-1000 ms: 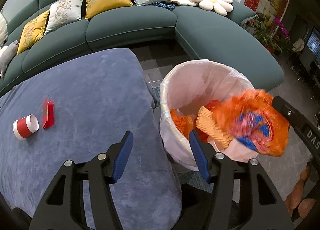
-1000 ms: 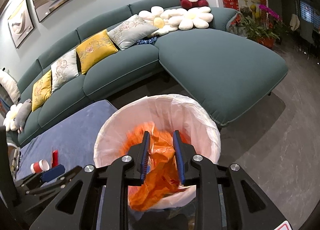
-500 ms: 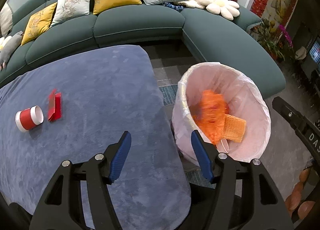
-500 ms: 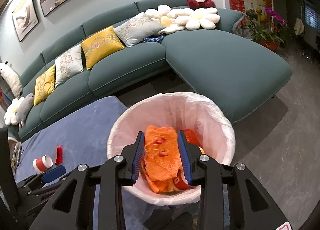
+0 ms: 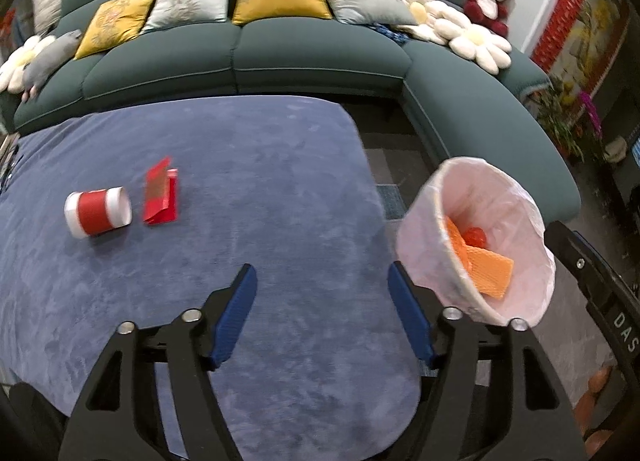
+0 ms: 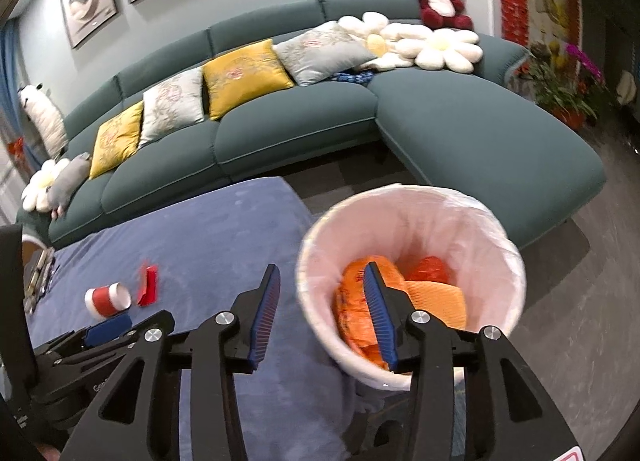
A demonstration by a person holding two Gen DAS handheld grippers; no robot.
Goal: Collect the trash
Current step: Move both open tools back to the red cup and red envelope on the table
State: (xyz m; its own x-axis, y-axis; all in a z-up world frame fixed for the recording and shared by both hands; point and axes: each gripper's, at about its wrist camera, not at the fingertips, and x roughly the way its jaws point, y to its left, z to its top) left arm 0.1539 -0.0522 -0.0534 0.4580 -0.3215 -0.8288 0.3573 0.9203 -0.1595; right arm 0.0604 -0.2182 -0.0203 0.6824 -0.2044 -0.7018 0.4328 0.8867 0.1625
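A white-lined trash bin [image 5: 520, 197] [image 6: 500, 229] stands on the floor beside the blue-covered table [image 5: 260, 165] [image 6: 208, 229]. It holds an orange snack bag [image 6: 352, 297] and other orange wrappers [image 5: 490, 271]. A red and white paper cup [image 5: 97, 212] [image 6: 107, 299] lies on its side on the table, next to a red folded packet [image 5: 161, 197] [image 6: 148, 285]. My left gripper [image 5: 322, 287] is open and empty above the table. My right gripper [image 6: 320, 283] is open and empty, by the bin's near left rim.
A teal sectional sofa [image 5: 280, 57] [image 6: 460, 129] with cushions wraps behind the table and bin. Potted plants [image 6: 560, 89] stand at the far right. The left gripper's body [image 6: 80, 357] shows at the lower left of the right wrist view.
My right gripper opened and let the orange snack bag fall into the bin. Both grippers have swung left, away from the bin and toward the table; the cup and packet look nearer.
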